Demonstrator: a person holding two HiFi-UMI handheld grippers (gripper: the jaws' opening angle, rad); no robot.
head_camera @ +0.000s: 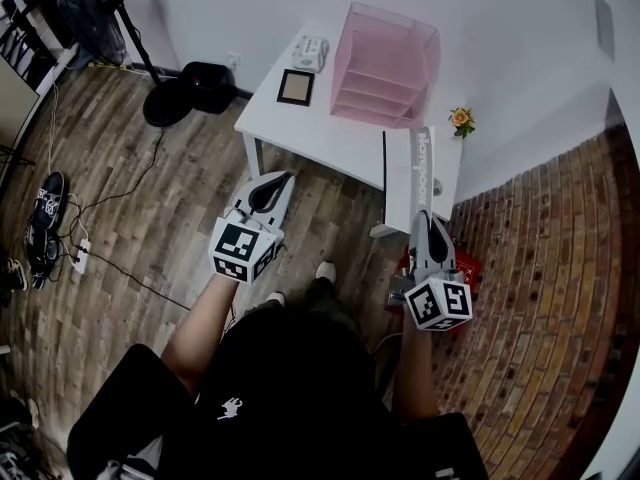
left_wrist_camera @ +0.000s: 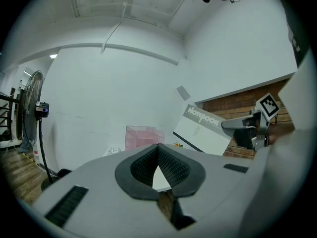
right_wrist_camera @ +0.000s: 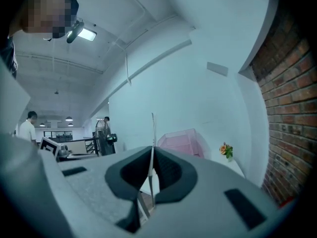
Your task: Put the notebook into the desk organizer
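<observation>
**Carrying step.** The right gripper [right_wrist_camera: 152,151], jaws clamped on one edge of the thin white card-covered notebook [head_camera: 408,173], holds it on edge, nearer the person than the translucent pink plastic shelved desk organizer [head_camera: 385,63] and slightly to its right. The left gripper [left_wrist_camera: 158,150], jaws together on nothing, hangs front-left of the organizer. Advised: lay the notebook flat, square it to one shelf mouth, slide it well in, then release

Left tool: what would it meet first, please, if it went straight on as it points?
Probably the near edge of the white table, ahead of the left tool; depth is hard to judge.
</observation>
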